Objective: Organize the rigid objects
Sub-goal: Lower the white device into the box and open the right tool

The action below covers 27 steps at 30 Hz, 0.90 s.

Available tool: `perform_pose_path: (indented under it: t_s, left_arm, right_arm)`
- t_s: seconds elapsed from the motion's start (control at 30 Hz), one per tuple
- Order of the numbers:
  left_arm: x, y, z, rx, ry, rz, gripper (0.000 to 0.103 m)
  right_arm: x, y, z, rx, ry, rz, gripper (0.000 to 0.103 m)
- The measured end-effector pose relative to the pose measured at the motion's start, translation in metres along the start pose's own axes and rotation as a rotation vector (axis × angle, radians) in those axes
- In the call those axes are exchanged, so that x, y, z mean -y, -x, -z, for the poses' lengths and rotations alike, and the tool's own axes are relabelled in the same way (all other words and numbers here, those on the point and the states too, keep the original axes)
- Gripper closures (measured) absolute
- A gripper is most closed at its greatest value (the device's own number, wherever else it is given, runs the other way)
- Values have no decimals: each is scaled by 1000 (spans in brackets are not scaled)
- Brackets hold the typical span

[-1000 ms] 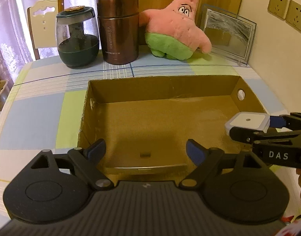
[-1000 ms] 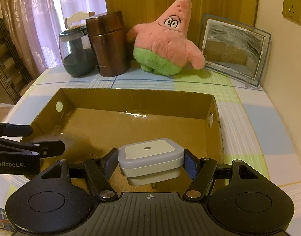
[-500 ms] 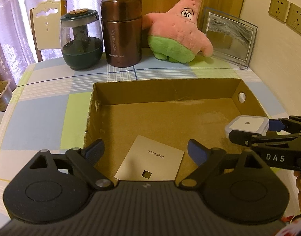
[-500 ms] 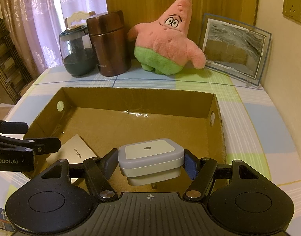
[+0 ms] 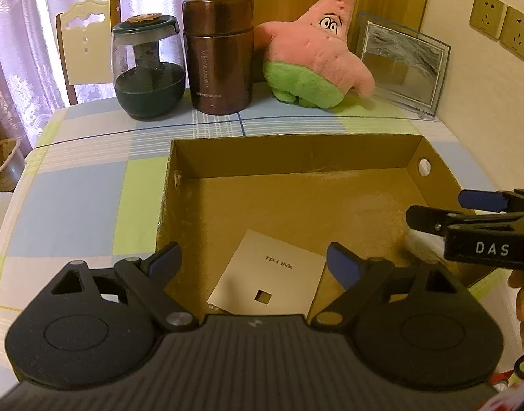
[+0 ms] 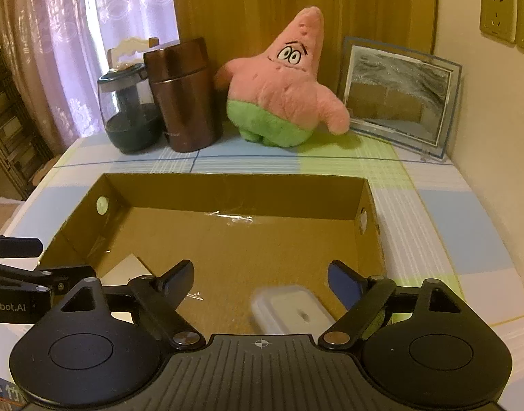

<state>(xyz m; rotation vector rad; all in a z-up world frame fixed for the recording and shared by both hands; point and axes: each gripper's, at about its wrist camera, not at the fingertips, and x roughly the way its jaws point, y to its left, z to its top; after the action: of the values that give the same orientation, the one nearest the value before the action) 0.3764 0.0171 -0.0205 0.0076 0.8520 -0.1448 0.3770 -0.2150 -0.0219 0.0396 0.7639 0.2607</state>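
An open brown cardboard box [image 5: 296, 147] [image 6: 234, 185] lies on the checked tablecloth. A flat white TP-LINK panel [image 5: 268, 274] lies on the box floor near the front left; its corner shows in the right wrist view [image 6: 125, 270]. A white square plug adapter [image 6: 292, 311] lies blurred in the box near the front right, below my right gripper [image 6: 260, 277], which is open and empty. My left gripper [image 5: 253, 263] is open and empty above the panel. The right gripper also shows in the left wrist view [image 5: 467, 215].
At the back of the table stand a glass jar with a dark base [image 5: 147, 68], a brown steel canister [image 5: 219, 54], a pink star plush [image 5: 316, 54] and a glass picture frame [image 5: 402, 65]. A chair [image 5: 85, 41] stands behind. Wall sockets [image 5: 501, 24] are on the right.
My right gripper has opened and the white adapter has dropped from it into the box. Before that the TP-LINK panel came to lie on the box floor under my open left gripper.
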Motion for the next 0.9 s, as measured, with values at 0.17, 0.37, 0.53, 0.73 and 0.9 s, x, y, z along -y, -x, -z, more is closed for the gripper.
perform_pose_path:
  t_s: [0.17, 0.37, 0.53, 0.73, 0.9]
  left_arm:
    - [-1, 3, 1, 1, 0, -2, 14]
    - [-3, 10, 2, 6, 2, -4, 14]
    - [-3, 22, 5, 14, 6, -5, 14]
    - [-4, 41, 13, 22, 20, -9, 14]
    - [-7, 61, 23, 29, 30, -18, 14]
  right_arm:
    - [-1, 2, 0, -6, 6, 7, 20]
    - [-2, 6, 0, -9, 8, 9, 20]
    - [-4, 16, 0, -1, 4, 8, 20]
    - [-5, 37, 2, 16, -7, 6, 20]
    - [-5, 58, 10, 29, -25, 4, 20]
